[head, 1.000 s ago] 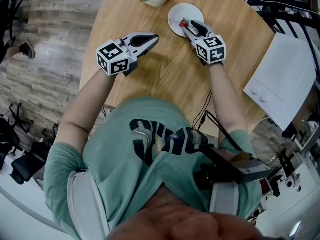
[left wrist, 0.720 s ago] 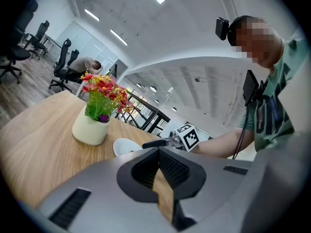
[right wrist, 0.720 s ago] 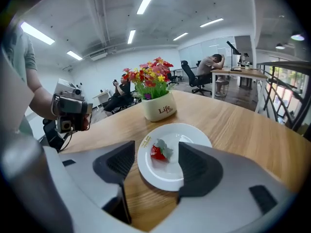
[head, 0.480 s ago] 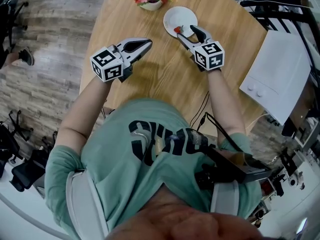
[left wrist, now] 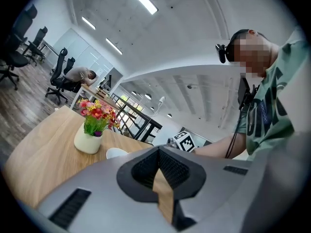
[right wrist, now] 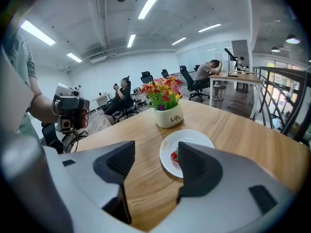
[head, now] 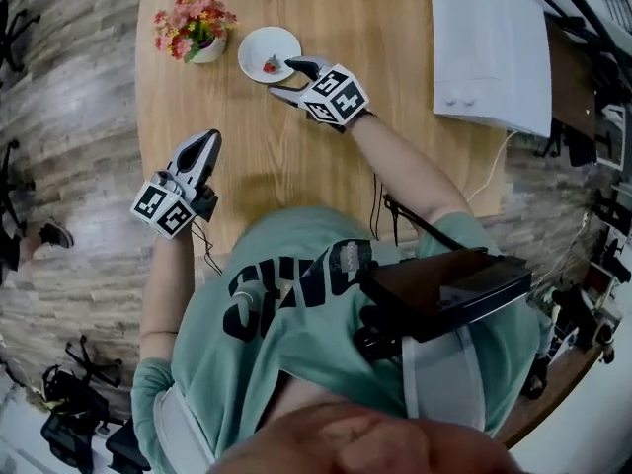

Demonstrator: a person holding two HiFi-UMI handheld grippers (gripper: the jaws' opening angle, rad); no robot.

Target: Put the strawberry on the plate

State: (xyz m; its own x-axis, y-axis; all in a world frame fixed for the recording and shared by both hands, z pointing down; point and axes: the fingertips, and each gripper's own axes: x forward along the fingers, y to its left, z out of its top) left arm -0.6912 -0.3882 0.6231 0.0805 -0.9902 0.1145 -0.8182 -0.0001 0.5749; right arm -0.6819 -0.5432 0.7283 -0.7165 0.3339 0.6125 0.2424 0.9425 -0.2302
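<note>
Wooden tabletop (head: 375,28): strawberry (head: 270,65) on plate (head: 259,43), just ahead of right gripper (head: 284,77), jaws just opened wide, nothing between. Left gripper (head: 208,138) closed, empty, well apart.

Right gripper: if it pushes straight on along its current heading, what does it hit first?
Most likely the bare table between its open fingers, just short of the plate with the strawberry; the plate's rim sits slightly right of that line. Depth is unclear.

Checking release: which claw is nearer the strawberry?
Right. The right claw, just opened, empty, sits at the plate holding the strawberry; the left claw is far back at the table's edge.
</note>
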